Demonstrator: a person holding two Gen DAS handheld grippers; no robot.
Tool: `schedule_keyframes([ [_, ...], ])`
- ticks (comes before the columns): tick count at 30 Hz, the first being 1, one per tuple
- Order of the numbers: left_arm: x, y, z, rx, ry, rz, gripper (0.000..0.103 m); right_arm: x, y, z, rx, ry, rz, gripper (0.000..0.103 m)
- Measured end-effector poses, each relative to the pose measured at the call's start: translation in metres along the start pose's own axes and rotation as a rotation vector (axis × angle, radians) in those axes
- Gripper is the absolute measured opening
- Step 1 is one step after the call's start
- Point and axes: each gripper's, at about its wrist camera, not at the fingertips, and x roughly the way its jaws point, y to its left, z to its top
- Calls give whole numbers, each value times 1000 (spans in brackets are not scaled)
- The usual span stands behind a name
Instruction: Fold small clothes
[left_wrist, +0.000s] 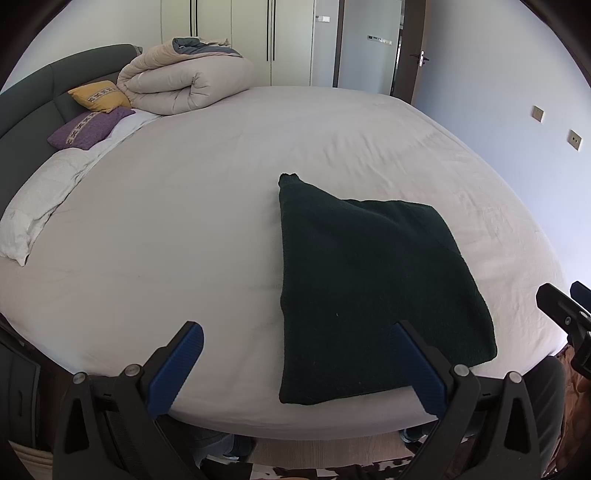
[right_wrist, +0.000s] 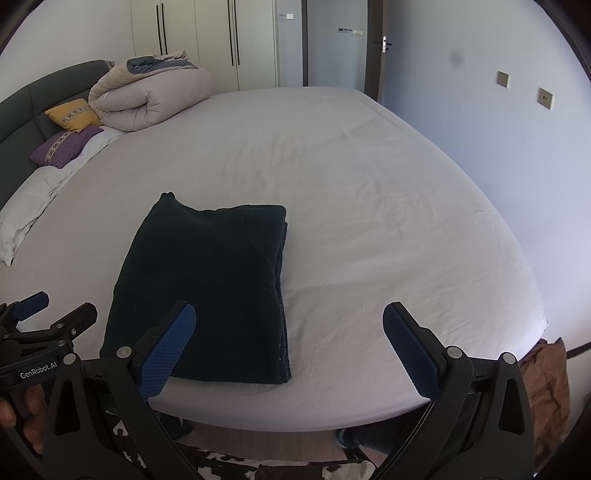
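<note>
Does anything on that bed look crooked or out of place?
Mostly tidy. The dark green garment is folded flat near the bed's front edge, but one corner pokes out past the fold at its far left, so it isn't a neat rectangle. Both grippers hang open, apart from it.

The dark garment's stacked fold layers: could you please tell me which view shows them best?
The right wrist view: the garment shows its layered right edge and near corner clearly, between the open tongs. In the left wrist view the garment shows mainly its flat top, and the left tongs' finger covers part of its near edge.
</note>
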Motion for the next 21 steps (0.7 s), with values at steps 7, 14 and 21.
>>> schedule_keyframes([
  [7,1,-1,0,-1,1,2,103,0,1,0,1,0,-1,103],
  [14,2,-1,-2,-3,6,2,103,4,5,-2,3,10,1,103],
  [21,2,-2,-5,-3,8,2,103,7,7,-3,2,12,1,103],
])
